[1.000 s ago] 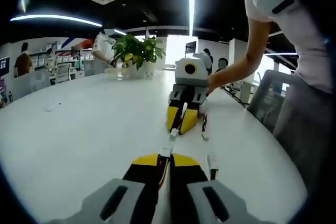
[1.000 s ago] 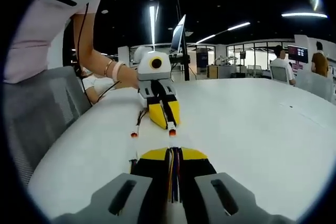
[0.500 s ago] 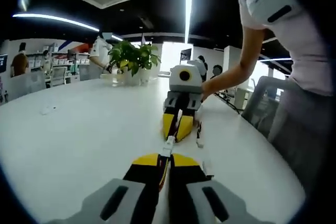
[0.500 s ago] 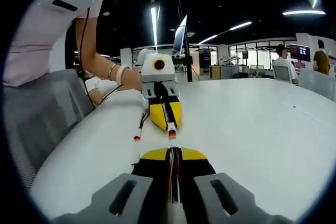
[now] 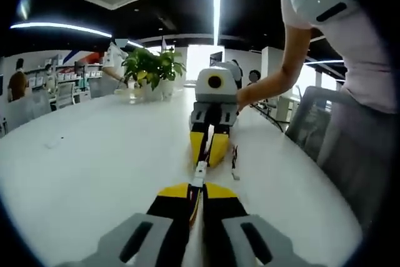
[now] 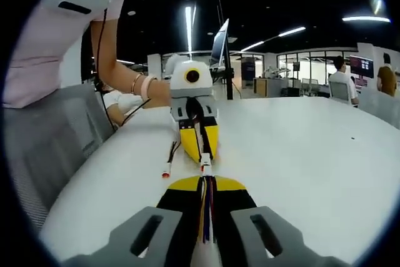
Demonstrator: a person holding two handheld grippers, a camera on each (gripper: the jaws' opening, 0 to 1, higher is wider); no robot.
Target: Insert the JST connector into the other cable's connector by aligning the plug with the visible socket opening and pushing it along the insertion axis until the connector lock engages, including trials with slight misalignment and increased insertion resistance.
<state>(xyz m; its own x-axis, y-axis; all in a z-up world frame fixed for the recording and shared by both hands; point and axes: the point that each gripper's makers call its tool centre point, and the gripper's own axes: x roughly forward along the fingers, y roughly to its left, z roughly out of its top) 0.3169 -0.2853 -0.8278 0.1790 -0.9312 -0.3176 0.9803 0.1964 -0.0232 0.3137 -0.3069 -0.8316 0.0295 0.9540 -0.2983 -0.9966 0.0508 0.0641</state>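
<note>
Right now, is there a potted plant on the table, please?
Yes, a leafy green plant stands at the far end of the white table.

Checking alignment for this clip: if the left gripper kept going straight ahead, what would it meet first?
The left gripper would likely meet the right gripper and the white connector between them; exact gap unclear.

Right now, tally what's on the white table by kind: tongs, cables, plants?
Tongs: 2, left and right
Cables held in tongs: 2, one in the left, one in the right
Loose cable: 1
Potted plant: 1
Total: 6
</note>
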